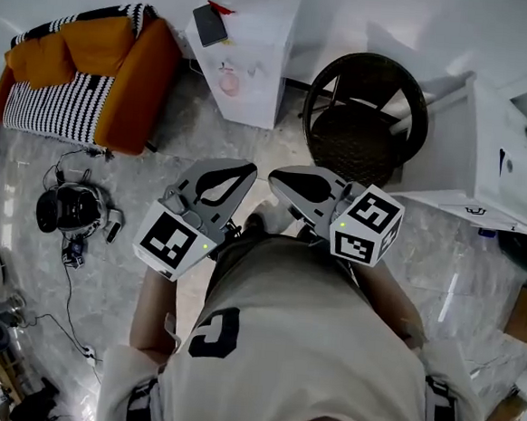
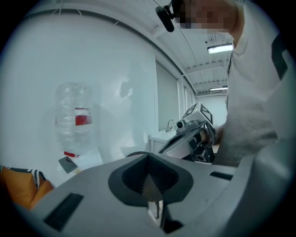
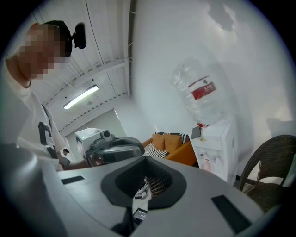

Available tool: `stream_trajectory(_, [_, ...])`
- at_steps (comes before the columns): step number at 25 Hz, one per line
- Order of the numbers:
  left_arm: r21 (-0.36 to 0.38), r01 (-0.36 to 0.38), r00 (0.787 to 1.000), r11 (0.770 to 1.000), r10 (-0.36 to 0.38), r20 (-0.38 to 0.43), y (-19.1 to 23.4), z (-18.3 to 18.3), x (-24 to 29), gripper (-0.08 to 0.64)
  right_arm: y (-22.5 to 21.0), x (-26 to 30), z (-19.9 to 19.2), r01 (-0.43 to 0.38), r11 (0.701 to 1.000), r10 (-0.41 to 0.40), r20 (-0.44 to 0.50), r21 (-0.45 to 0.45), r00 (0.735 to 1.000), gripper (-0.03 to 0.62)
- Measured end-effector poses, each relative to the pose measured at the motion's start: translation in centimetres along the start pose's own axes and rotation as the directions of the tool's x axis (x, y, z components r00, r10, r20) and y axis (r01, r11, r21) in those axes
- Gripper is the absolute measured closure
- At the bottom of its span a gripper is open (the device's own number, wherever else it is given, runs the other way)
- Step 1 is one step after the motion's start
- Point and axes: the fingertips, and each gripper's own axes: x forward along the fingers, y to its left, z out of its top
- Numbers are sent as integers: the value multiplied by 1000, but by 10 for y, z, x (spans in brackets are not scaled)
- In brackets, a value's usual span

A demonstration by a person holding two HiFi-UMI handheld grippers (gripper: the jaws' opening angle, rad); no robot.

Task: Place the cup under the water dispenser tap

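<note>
Held out before the chest, side by side at much the same height: left tool (image 1: pixel 235 174) and right tool (image 1: pixel 282 181), tips near each other but apart, rear ends splayed outward toward the elbows. Aimed slightly below level. Closed tight on the left, nothing between the jaws; likewise closed and empty on the right. Left forearm (image 1: pixel 154 310) and right forearm (image 1: pixel 394 302) bare, bent at the elbows, kept close along the torso

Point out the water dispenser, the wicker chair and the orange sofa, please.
water dispenser (image 1: pixel 260 78), head view, on its white front panel.
wicker chair (image 1: pixel 358 142), head view, on its woven seat.
orange sofa (image 1: pixel 137 82), head view, on its orange armrest.
</note>
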Motion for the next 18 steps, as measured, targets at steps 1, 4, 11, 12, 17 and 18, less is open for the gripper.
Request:
stream_trajectory(1, [0,-7,1000,1000,7,1,-3,1,3,506,-1,-4,0,-4,1000,4,0,1,1000,566])
stream_trajectory(4, [-9,-31,1000,999,31,1,-13,5,12,506,-5,-16,1,-15,1000,15,5,4,1000,566])
stream_trajectory(11, [2,-50,999,999,50,-18,-29,15,36,506,-16,-43,0,-29,999,29,18,18,999,566])
stream_trajectory(12, [4,-54,998,999,54,-18,-29,16,37,506,-17,-45,0,-31,999,30,20,22,999,566])
stream_trajectory(17, [1,-71,997,997,71,-25,-28,18,41,506,-22,-51,-1,-36,999,35,16,39,999,566])
stream_trajectory(18, [0,-73,997,997,73,-27,-28,17,42,506,-23,-52,-1,-37,998,36,15,42,999,566])
